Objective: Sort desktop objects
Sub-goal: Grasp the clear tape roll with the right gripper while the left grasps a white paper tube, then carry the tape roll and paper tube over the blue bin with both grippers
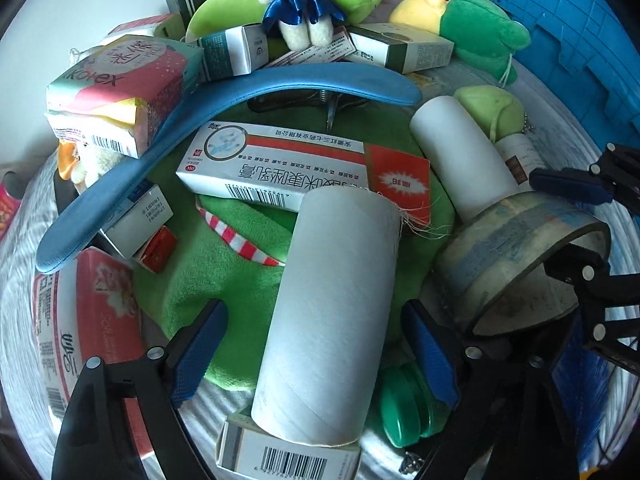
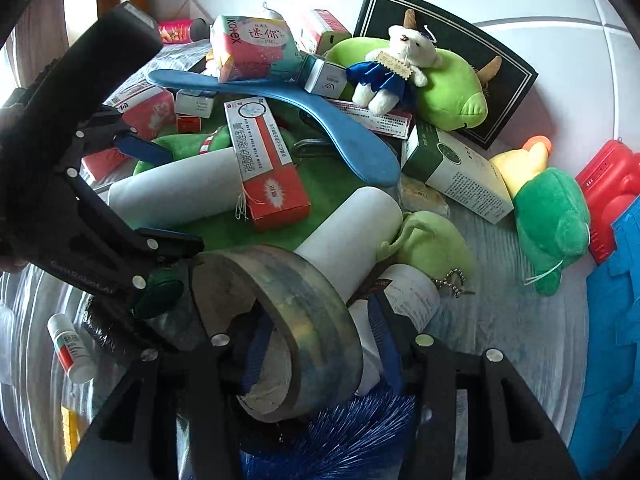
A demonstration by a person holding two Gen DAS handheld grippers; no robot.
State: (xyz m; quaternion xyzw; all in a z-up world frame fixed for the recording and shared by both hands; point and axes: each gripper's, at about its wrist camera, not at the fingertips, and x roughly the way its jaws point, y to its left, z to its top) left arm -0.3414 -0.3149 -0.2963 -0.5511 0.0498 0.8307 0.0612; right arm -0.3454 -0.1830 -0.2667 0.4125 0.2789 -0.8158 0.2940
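The right gripper point(image 2: 316, 344) clamps the tape roll's point(image 2: 304, 320) wall; just beyond it, the left gripper point(image 1: 316, 352) gapes around a paper tube point(image 1: 328, 320). Close squarely mid-tube, clear of the medicine box point(image 1: 280, 168) behind.

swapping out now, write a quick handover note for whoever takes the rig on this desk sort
Left gripper: open, fingers either side of a white paper tube, not closed on it.
Right gripper: fingers straddle the wall of the tape roll; whether it grips, I cannot tell.
Pile: ointment box, blue hanger, Kotex pack, second white tube, teddy all heaped together.
Done: nothing visibly sorted.
Left: all of it; blue crate stands beside.
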